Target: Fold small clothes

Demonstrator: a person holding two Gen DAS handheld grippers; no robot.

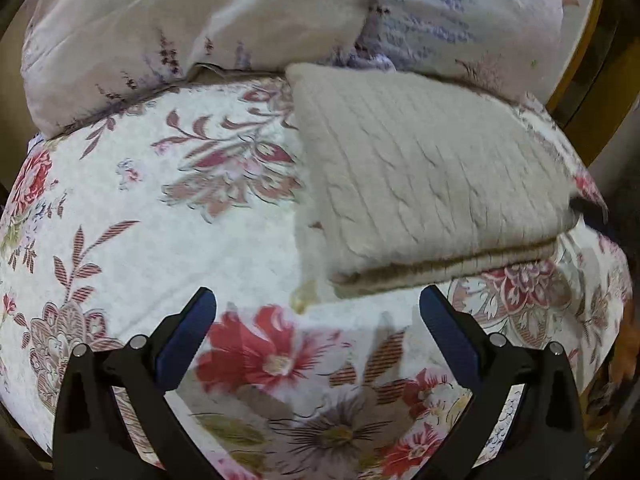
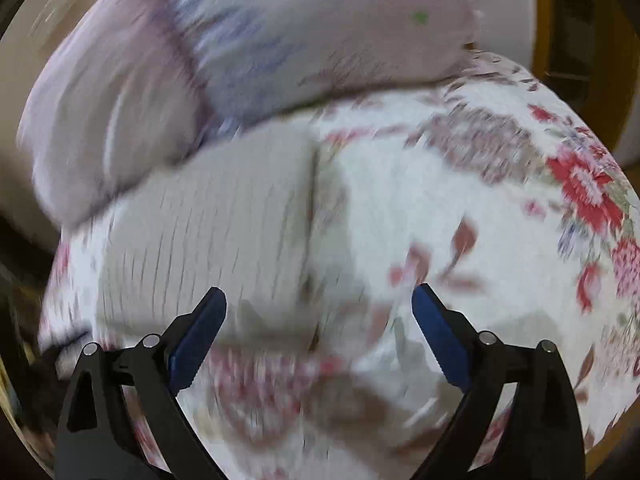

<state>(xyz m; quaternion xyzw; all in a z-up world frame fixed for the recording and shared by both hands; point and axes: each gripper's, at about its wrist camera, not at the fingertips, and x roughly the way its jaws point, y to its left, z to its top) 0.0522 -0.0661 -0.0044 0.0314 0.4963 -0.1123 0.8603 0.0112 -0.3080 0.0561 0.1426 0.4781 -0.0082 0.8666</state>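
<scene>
A beige cable-knit sweater (image 1: 424, 184) lies folded into a thick rectangle on the floral bedspread (image 1: 152, 216). My left gripper (image 1: 318, 304) is open and empty, just in front of the sweater's near folded edge, above the bedspread. In the right wrist view the picture is blurred; the same sweater (image 2: 208, 240) lies left of centre on the bedspread (image 2: 460, 208). My right gripper (image 2: 320, 300) is open and empty, over the sweater's near right corner.
A pale lavender-print pillow or duvet (image 1: 208, 28) lies along the far side of the bed and also shows in the right wrist view (image 2: 280, 40). A wooden bed frame (image 1: 588, 52) stands at the far right. The bed's edge drops off at the right.
</scene>
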